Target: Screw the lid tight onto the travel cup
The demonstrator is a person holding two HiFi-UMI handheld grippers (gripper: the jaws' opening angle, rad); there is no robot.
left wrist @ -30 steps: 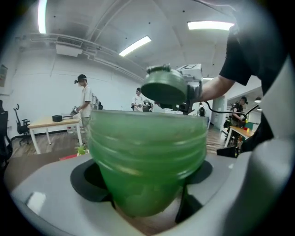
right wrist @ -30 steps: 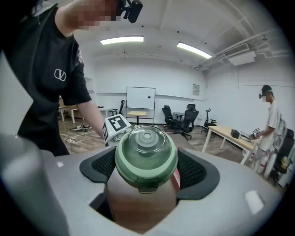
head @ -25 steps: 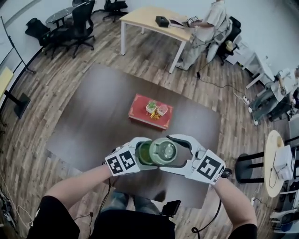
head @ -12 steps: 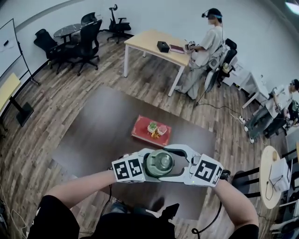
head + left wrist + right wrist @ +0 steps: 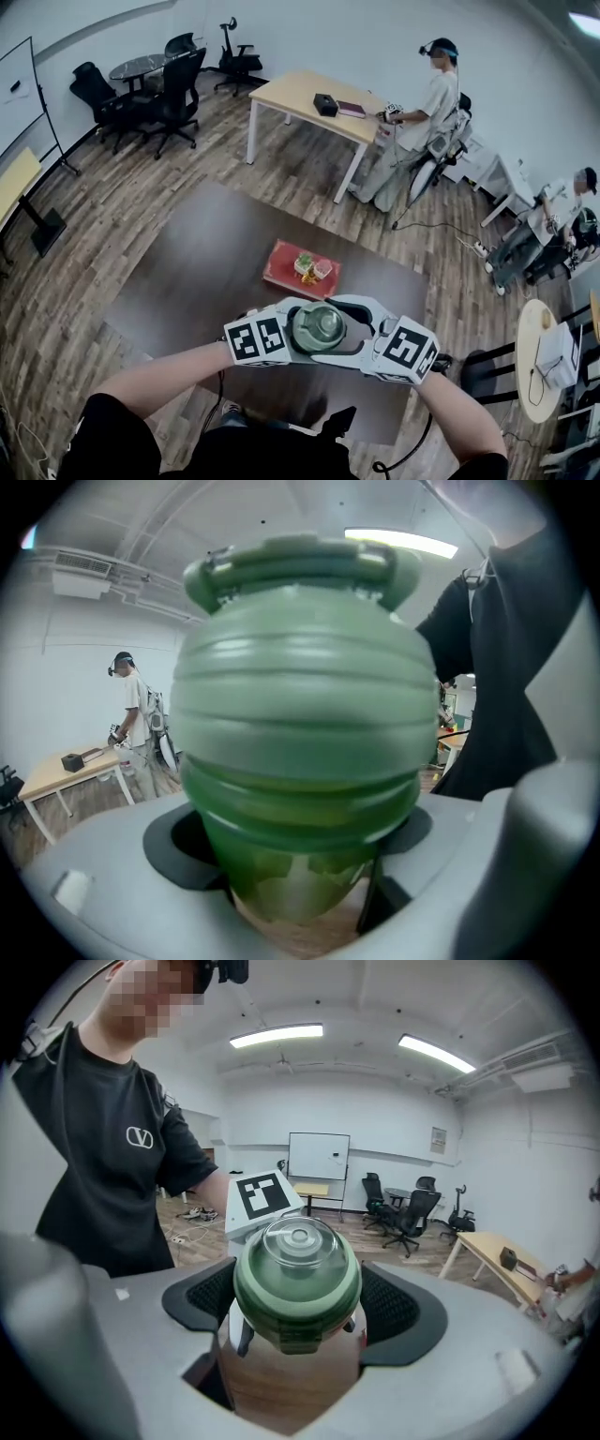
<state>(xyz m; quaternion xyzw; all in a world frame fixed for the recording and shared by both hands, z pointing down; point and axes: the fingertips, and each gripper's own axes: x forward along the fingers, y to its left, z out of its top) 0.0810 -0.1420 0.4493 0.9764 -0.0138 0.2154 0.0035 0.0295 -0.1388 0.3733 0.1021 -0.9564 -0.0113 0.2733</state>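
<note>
Head view: red rectangular tray [image 5: 281, 262] on dark surface [image 5: 187, 272] holds small items. Left gripper [image 5: 300, 855] fingers [image 5: 173, 855] clamp the translucent green plastic travel cup [image 5: 291, 892]; right gripper [image 5: 298, 1312] fingers [image 5: 394, 1307] clamp its clear-domed green lid [image 5: 296, 1274].

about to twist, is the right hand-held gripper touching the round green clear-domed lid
Touching. Right gripper view: dark pads of the right hand-held gripper press both sides of the round green clear-domed lid.

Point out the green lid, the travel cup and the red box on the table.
lid [image 5: 297, 1302]: right gripper view, green band below its clear dome.
travel cup [image 5: 298, 878]: left gripper view, translucent green body under the lid.
red box [image 5: 281, 265]: head view, bare left part of its top.
</note>
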